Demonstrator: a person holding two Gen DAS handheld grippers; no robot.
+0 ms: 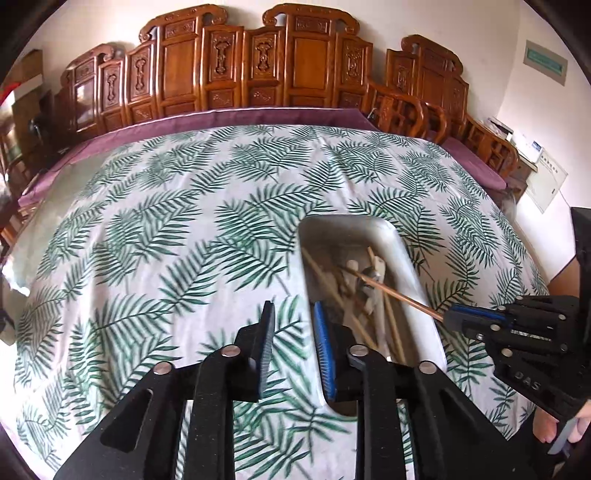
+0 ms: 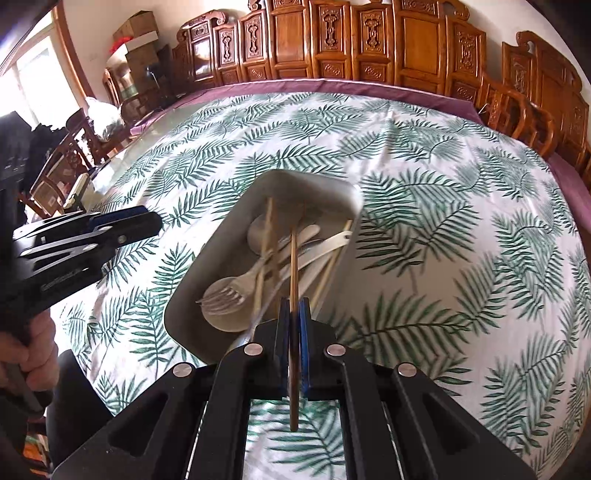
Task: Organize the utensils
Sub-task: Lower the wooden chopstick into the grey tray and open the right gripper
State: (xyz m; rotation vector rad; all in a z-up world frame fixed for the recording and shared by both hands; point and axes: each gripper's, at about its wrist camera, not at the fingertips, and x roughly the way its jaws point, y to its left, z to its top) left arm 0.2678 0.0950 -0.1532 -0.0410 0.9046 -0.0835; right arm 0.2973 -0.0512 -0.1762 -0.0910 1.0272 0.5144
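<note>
A grey rectangular tray [image 2: 221, 236] on the leaf-print tablecloth holds several chopsticks, pale spoons [image 2: 236, 288] and a metal fork [image 2: 225, 297]. The tray also shows in the left wrist view [image 1: 406, 254]. My right gripper [image 2: 294, 317] is shut on a brown chopstick [image 2: 294, 258] whose far end points into the tray. In the left wrist view the right gripper [image 1: 452, 318] comes in from the right with that chopstick [image 1: 399, 291] over the tray. My left gripper [image 1: 293, 325] is open and empty, its jaws either side of the tray's near left rim. It also shows in the right wrist view [image 2: 147, 223].
The table is covered by a white cloth with green fern leaves [image 1: 166, 229] over a purple cloth [image 1: 258, 114]. Carved wooden chairs [image 1: 258, 62] line the far edge and right side. Boxes [image 2: 136, 33] stand at the far left.
</note>
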